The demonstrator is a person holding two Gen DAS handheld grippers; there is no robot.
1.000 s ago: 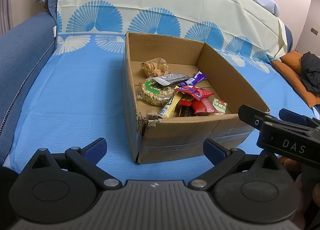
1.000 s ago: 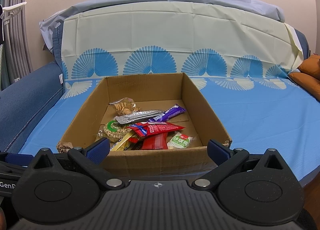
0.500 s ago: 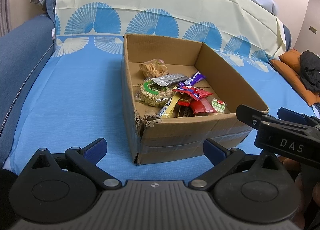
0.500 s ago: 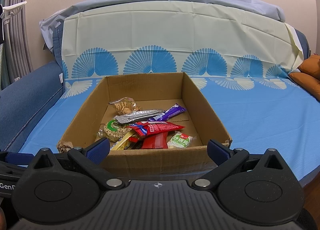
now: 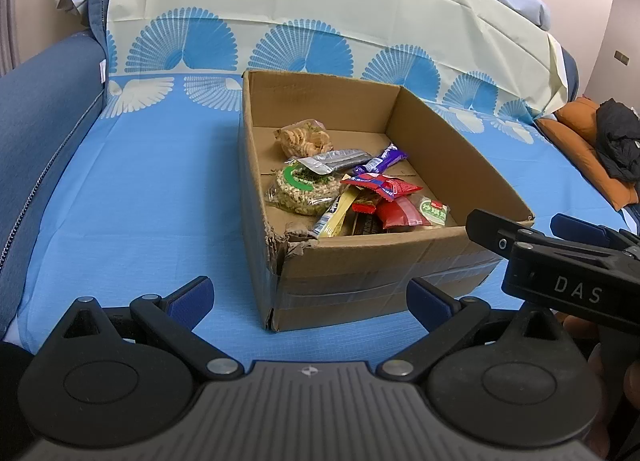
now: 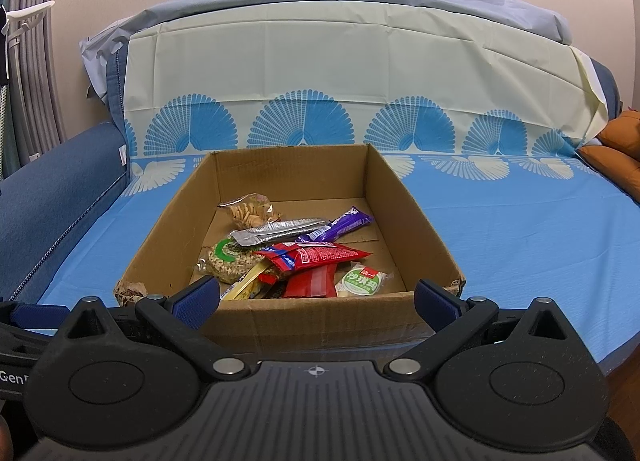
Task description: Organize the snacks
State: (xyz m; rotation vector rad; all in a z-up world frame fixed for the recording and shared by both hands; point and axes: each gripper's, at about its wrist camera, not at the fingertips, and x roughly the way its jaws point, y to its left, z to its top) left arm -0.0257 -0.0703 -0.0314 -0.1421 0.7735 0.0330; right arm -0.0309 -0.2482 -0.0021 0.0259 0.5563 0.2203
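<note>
We are holding the left gripper [image 5: 308,299] and the right gripper [image 6: 316,299] with jaws spread wide and gripping nothing, both short of the cardboard box [image 6: 404,197]. The snacks are lying ahead of the right jaws, heaped toward the box's near wall. We are judging them light, crinkly and slippery: the red packet [image 6: 316,255] on top is best pinched at a flat sealed end. The clear cracker bag [image 6: 250,211] looks fragile, so we are favouring a gentle grip on its loose edge. A purple bar [image 6: 340,225] and silver pouch [image 6: 276,231] are lying crosswise behind.
</note>
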